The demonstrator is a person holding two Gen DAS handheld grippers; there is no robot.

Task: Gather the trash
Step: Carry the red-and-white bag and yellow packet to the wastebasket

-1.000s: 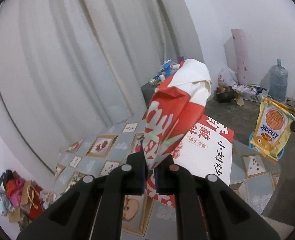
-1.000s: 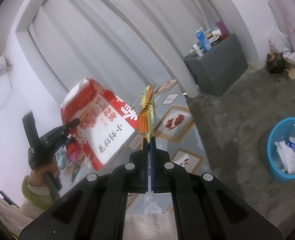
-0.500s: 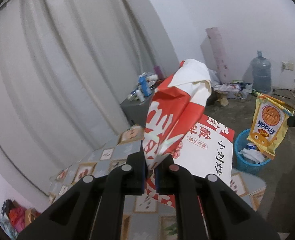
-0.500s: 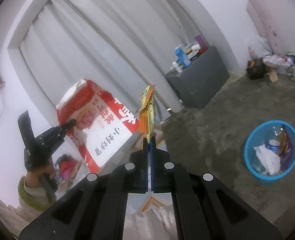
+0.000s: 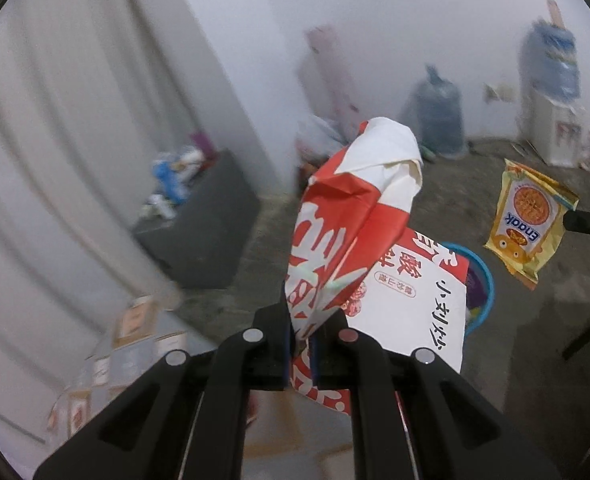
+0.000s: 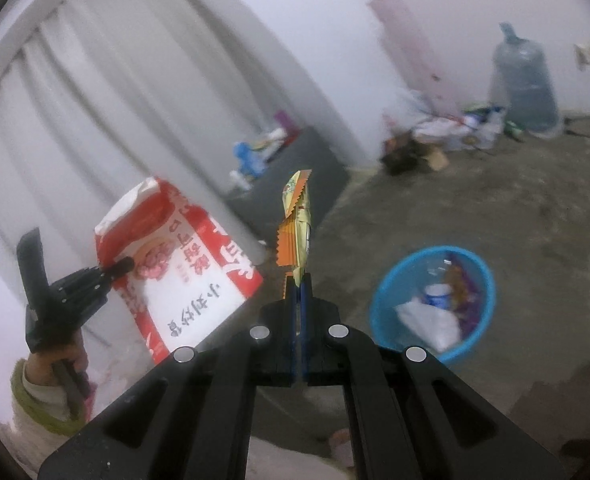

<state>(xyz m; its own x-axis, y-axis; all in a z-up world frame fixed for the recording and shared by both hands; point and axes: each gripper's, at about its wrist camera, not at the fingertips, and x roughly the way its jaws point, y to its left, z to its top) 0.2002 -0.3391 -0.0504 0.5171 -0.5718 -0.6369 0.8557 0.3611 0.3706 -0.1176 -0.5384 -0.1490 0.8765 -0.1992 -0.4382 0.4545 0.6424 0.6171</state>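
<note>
My left gripper (image 5: 299,324) is shut on a large red and white paper bag (image 5: 359,220) with Chinese print, held up in the air. It also shows in the right wrist view (image 6: 183,264), with the left gripper (image 6: 123,268) pinching its edge. My right gripper (image 6: 298,288) is shut on a yellow and orange snack packet (image 6: 297,224), seen edge-on. In the left wrist view the packet (image 5: 529,218) hangs at the right, printed "Enaak". A blue trash basket (image 6: 387,288) with wrappers in it stands on the floor, right of the packet; it is partly hidden behind the bag in the left wrist view (image 5: 485,280).
A dark grey cabinet (image 6: 295,184) with bottles on top stands by the white curtain (image 6: 95,120). A big water bottle (image 6: 523,84) and a litter pile (image 6: 447,132) are along the far wall. A water dispenser (image 5: 551,92) stands far right. The patterned table (image 5: 135,344) is at lower left.
Both grippers have swung right, away from the patterned table toward the concrete floor. The blue basket now looks larger and closer in both views. Both still hold their items.
</note>
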